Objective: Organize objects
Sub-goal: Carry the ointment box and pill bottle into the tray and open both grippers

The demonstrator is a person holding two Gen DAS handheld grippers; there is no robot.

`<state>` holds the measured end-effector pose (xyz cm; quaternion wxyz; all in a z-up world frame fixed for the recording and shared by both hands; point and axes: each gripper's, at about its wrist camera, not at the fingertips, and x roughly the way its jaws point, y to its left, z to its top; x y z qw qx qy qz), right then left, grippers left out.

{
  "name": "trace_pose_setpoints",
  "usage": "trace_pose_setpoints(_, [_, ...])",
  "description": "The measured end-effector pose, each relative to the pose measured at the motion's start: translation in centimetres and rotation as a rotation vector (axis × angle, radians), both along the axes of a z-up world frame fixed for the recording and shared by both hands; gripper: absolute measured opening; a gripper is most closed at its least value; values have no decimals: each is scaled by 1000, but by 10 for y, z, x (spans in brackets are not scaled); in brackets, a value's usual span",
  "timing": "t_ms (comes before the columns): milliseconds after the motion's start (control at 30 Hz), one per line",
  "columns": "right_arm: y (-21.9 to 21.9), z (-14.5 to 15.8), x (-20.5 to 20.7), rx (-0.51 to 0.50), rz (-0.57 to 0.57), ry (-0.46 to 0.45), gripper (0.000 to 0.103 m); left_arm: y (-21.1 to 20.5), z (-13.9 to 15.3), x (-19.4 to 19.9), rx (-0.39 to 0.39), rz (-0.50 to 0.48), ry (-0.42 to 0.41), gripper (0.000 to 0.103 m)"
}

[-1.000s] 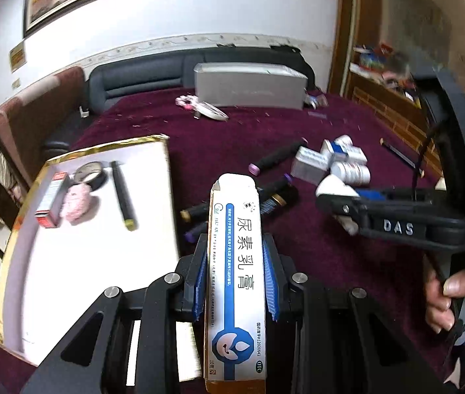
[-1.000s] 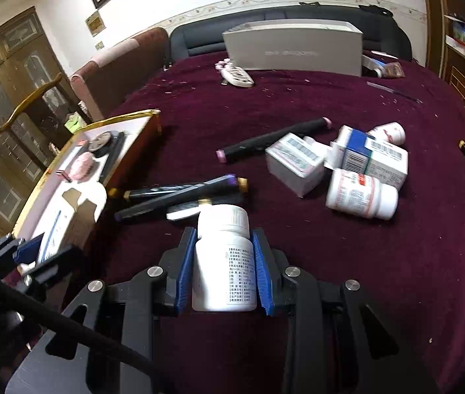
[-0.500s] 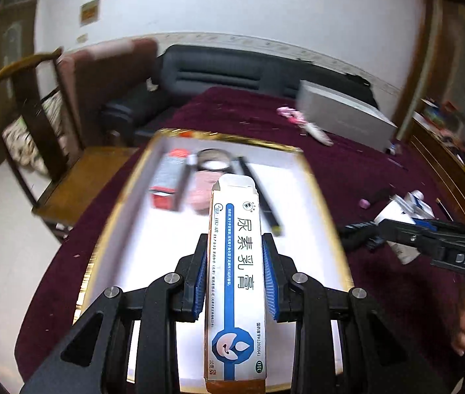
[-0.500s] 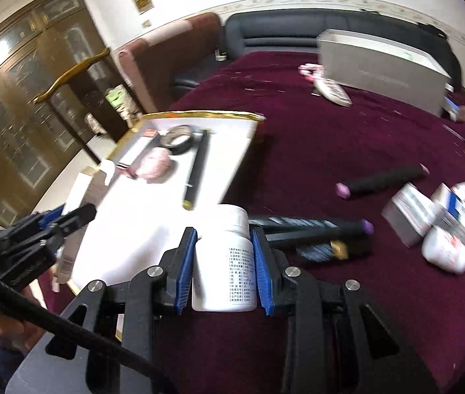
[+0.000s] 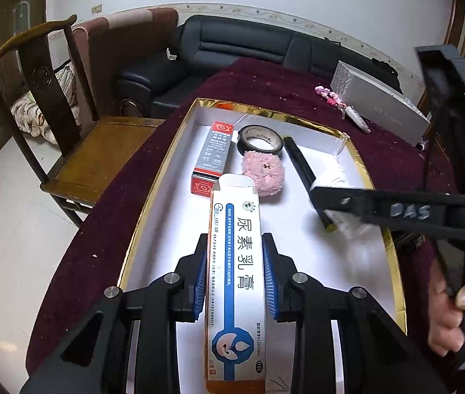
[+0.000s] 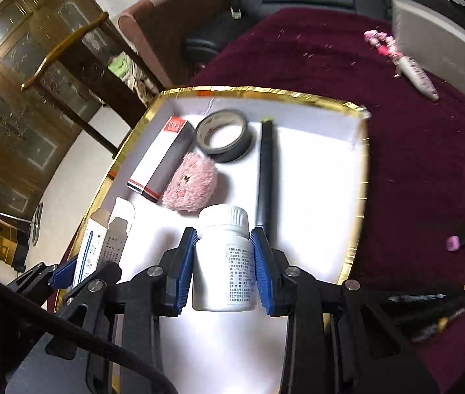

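My left gripper point(image 5: 235, 274): matt black plastic arms, ribbed blue pads, bright metal screw heads. Ointment carton point(image 5: 235, 282) in it: glossy printed cardboard. My right gripper point(image 6: 222, 271), same build; pill bottle point(image 6: 224, 259) in it is smooth white plastic with a ribbed cap and paper label. Tray point(image 5: 163, 177): matt white card floor, shiny gold foil rim. Tape roll point(image 5: 259, 140): glossy black. Pink puff point(image 5: 263, 172): fuzzy plush. Marker point(image 6: 265, 170): matt black plastic. Table point(image 5: 265, 82) cover: deep red velvety cloth, lint-flecked. Chair point(image 5: 68, 151): polished wood.
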<state>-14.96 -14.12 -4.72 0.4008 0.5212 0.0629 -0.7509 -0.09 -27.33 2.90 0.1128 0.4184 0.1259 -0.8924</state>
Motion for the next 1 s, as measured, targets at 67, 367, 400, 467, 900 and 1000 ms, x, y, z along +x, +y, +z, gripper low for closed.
trace_pose_setpoints(67, [-6, -4, 1, 11, 8, -6, 31, -1, -1, 1, -4, 5, -5, 26])
trace_pose_setpoints(367, [-19, -18, 4, 57, 21, -22, 31, -6, -14, -4, 31, 10, -44, 26])
trace_pose_setpoints(400, [-20, -18, 4, 59, 20, -21, 31, -7, -15, -5, 29, 14, -52, 26])
trace_pose_setpoints(467, [-22, -18, 6, 62, 22, -14, 31, -7, -16, -8, 32, 18, -57, 26])
trace_pose_setpoints(900, [-31, -21, 19, 46, 26, -2, 32, -20, -25, -6, 67, 50, -70, 26])
trace_pose_setpoints(1000, [-32, -21, 20, 46, 27, -2, 32, -20, -27, -7, 71, 49, -73, 26])
